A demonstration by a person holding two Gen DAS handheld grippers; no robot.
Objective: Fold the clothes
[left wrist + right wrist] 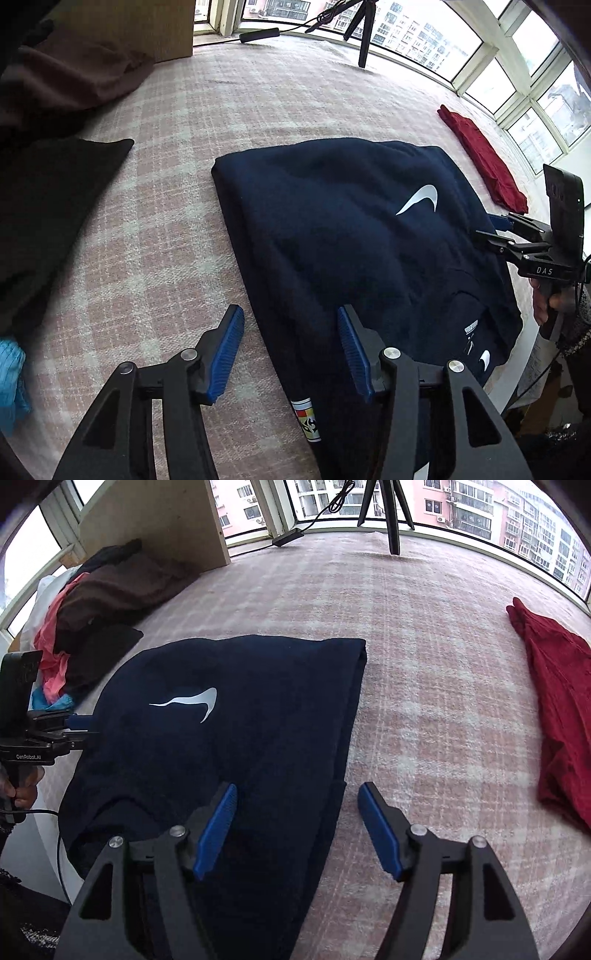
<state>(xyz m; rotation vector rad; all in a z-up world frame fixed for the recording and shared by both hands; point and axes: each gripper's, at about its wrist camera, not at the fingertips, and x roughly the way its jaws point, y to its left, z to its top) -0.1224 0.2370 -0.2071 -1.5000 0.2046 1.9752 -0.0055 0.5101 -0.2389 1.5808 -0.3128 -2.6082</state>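
Navy sweatshirt (351, 236) folded on checked bed (177, 177). Left hand-held gripper (291, 350) open over its left edge; right hand-held gripper (297, 827) open over right edge, gripping nothing.

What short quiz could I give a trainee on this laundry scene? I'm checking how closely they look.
1. True or false: the left claw is clamped shut on the navy sweatshirt.
2. Which lies to the right of the sweatshirt in the right wrist view? A) blue towel B) red garment C) white pillow
3. Fill in: the right claw hangs open over the sweatshirt's ______ edge, as that view shows it.

Key:
1. False; its jaws stand open, with only the sweatshirt's left edge below the gap.
2. B
3. right
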